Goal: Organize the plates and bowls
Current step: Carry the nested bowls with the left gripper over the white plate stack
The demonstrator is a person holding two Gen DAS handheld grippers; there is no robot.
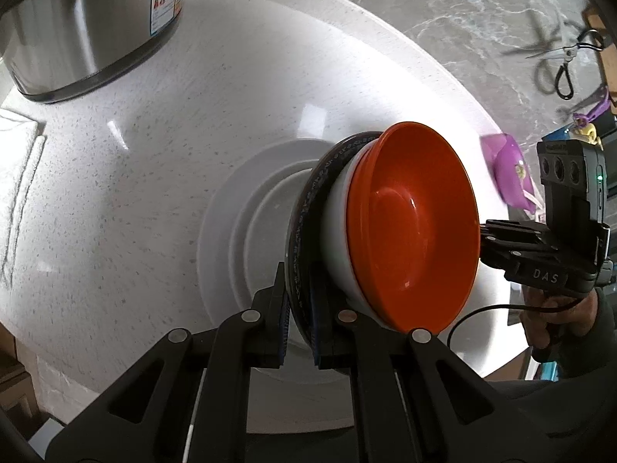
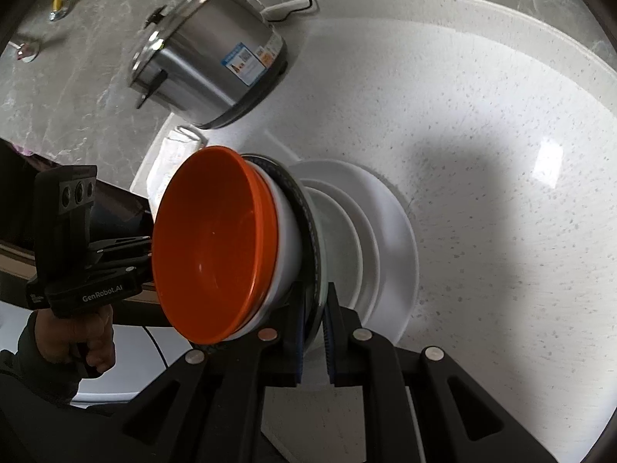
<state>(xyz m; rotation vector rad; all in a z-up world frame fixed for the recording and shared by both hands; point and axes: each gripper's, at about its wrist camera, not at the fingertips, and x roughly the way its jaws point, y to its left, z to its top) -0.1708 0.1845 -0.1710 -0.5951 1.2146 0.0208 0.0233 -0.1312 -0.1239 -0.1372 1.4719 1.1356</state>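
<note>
A dark-rimmed glass plate (image 1: 304, 231) carries a white bowl (image 1: 337, 239) with an orange bowl (image 1: 416, 227) nested in it. My left gripper (image 1: 299, 328) is shut on the plate's near rim. My right gripper (image 2: 314, 343) is shut on the opposite rim of the same plate (image 2: 314, 239), with the white bowl (image 2: 287, 239) and orange bowl (image 2: 212, 247) on it. The plate hangs just above a stack of white plates (image 1: 231, 239) on the counter, also in the right wrist view (image 2: 389, 247). Each gripper shows in the other's view, the right one (image 1: 482, 239) and the left one (image 2: 148, 254).
A steel rice cooker (image 1: 85, 19) stands at the back of the speckled white counter (image 1: 154, 146), also in the right wrist view (image 2: 208, 65). A folded white cloth (image 1: 15, 162) lies beside it. Scissors (image 1: 563, 61) hang on the marble wall. A purple object (image 1: 509, 173) lies behind the right gripper.
</note>
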